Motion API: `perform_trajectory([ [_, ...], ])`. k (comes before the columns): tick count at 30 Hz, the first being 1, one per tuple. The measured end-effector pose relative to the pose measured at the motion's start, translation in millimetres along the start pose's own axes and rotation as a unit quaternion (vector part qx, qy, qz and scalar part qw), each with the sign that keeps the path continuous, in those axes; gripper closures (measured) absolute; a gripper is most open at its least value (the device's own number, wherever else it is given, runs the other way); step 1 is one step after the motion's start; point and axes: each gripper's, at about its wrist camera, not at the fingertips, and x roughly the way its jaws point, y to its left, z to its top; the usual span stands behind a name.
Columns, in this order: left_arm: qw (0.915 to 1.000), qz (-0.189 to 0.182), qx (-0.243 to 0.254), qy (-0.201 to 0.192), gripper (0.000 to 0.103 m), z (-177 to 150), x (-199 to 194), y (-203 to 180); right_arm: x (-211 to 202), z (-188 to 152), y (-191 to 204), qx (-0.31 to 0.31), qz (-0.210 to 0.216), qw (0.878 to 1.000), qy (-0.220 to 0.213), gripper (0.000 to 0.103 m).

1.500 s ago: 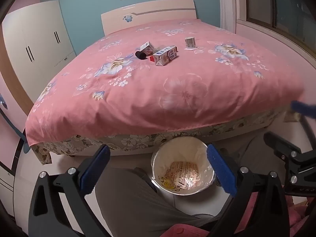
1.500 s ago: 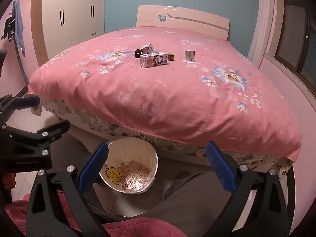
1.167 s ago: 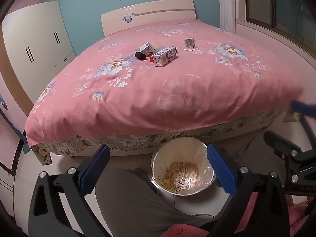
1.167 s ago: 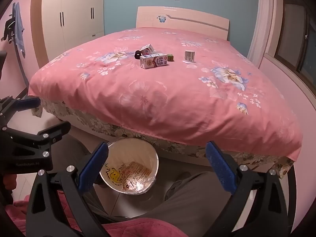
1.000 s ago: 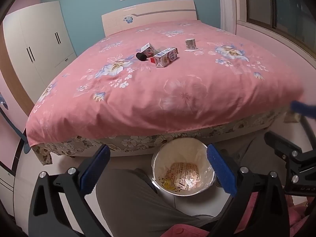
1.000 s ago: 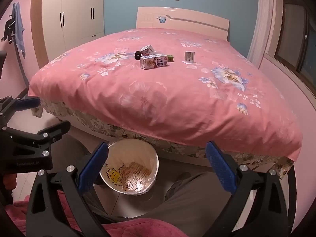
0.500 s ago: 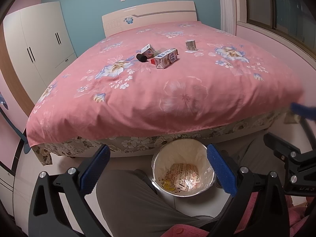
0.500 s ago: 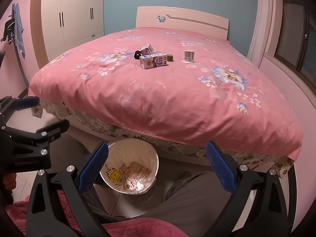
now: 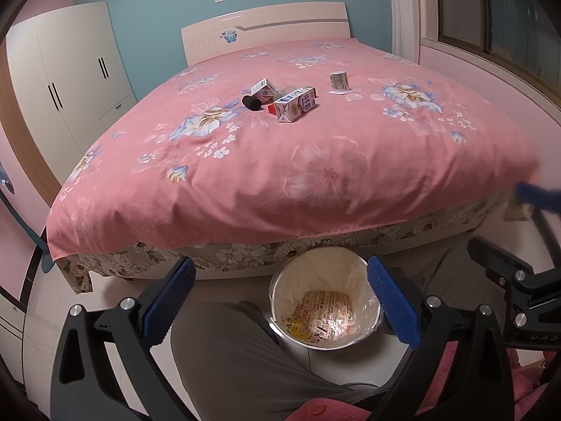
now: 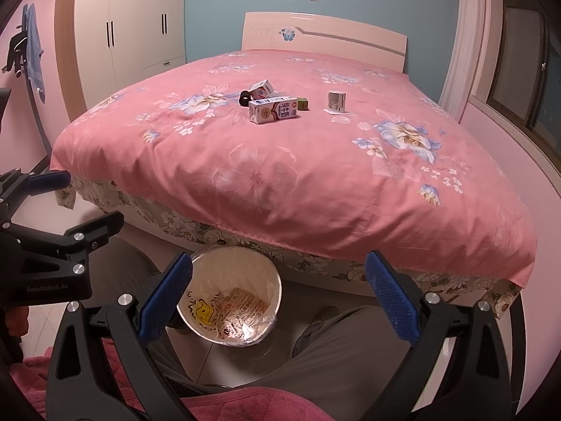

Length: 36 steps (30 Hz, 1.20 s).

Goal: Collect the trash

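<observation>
Trash lies far out on the pink bedspread: a milk carton [image 9: 295, 104] [image 10: 273, 109] on its side, a smaller carton [image 9: 263, 88] [image 10: 262, 88], a black object [image 9: 251, 102] [image 10: 244, 97], a small green box [image 10: 302, 104] and a small cup-like pack [image 9: 339, 81] [image 10: 337, 101]. A white lined bin [image 9: 324, 307] [image 10: 229, 307] stands on the floor at the bed's foot, with a printed wrapper [image 9: 328, 310] [image 10: 243, 304] inside. My left gripper [image 9: 278, 307] and right gripper [image 10: 278, 300] are both open and empty, held low over the bin, well short of the trash.
The bed [image 9: 315, 182] fills the middle of both views, with a headboard [image 10: 324, 40] behind. White wardrobes [image 9: 70, 80] line the left wall and a window [image 9: 498, 21] the right. A person's grey-trousered legs [image 9: 245, 358] [image 10: 350, 354] flank the bin.
Both grippers have risen and tilted very slightly, so the bed sits a touch lower in view. Nothing was grasped or let go.
</observation>
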Motion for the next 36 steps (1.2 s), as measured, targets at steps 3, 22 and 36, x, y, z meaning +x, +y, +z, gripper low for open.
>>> perform_trajectory([
  [3, 1.0000, 0.000, -0.001, -0.001, 0.003, -1.0, -3.1, 0.4, 1.3, -0.3, 0.2, 0.002, 0.000, 1.000, 0.002, 0.006],
  [22, 1.0000, 0.001, -0.001, -0.002, 0.003, -1.0, -2.9, 0.7, 1.0, -0.9, -0.1, 0.002, 0.001, 1.000, 0.001, 0.006],
  [36, 1.0000, 0.000, -0.001, -0.002, 0.003, -1.4, -3.1, 0.7, 1.4, -0.9, -0.2, 0.002, 0.001, 1.000, 0.001, 0.006],
])
